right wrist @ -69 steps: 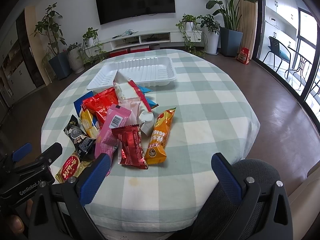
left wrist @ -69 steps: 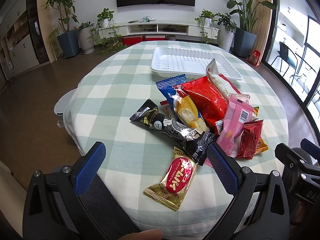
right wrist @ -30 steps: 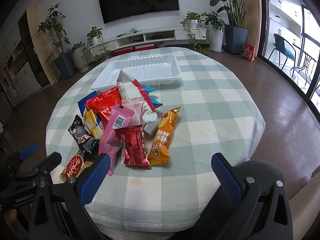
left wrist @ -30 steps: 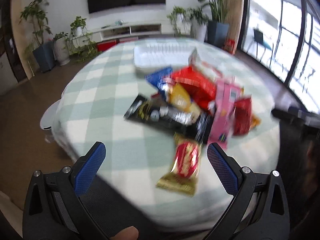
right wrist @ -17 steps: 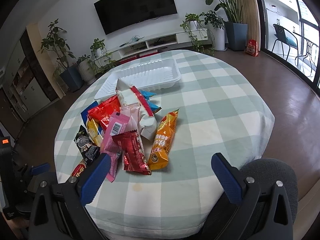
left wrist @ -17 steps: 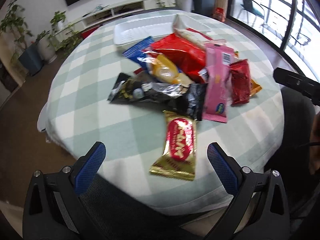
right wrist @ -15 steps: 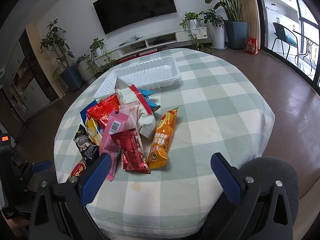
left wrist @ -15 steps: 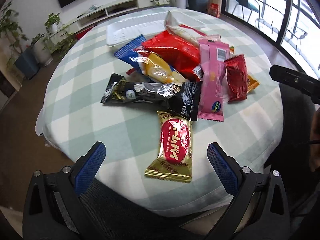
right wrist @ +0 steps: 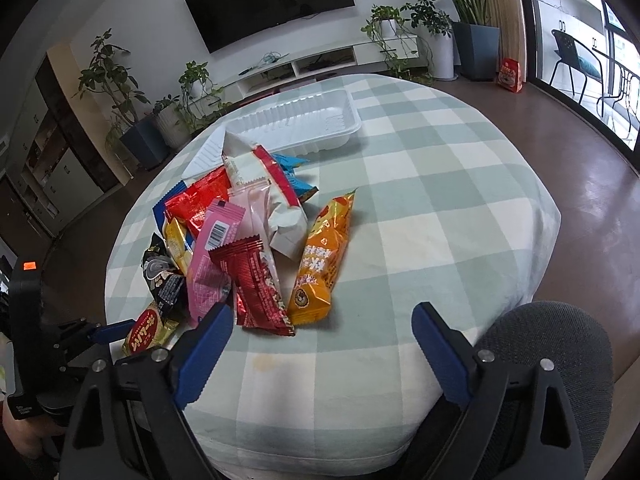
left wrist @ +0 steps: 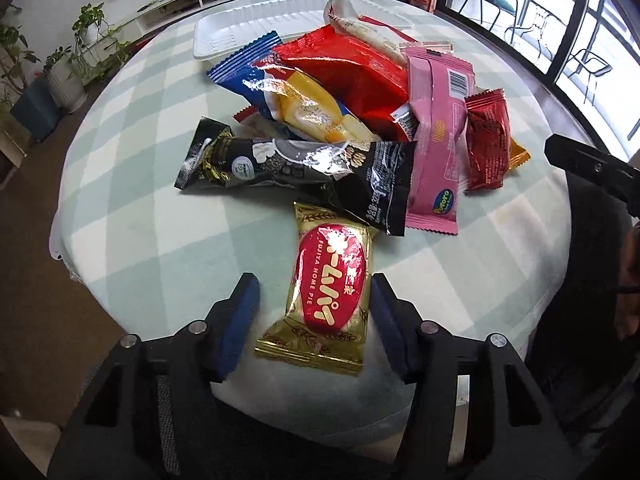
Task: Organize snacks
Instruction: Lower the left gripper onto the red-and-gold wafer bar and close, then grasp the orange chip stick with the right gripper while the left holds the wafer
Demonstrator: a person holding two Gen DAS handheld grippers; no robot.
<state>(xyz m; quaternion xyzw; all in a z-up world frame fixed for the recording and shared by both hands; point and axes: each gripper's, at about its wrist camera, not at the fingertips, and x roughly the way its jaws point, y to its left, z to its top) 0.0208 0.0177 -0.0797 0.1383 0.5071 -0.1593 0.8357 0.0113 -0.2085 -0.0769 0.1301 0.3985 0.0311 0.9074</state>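
The gold pie packet [left wrist: 329,295] lies at the table's [left wrist: 160,248] near edge, long axis pointing away, between the left gripper [left wrist: 314,326] jaws, half closed but not yet gripping. The right gripper [right wrist: 320,354], wide open and empty, hovers farther off.

"FUJIYA HOME PIE" on gold packet [left wrist: 328,292]

One white tray [right wrist: 304,128], two hand-held grippers [left wrist: 312,312], several overlapping snack packets [right wrist: 256,236]
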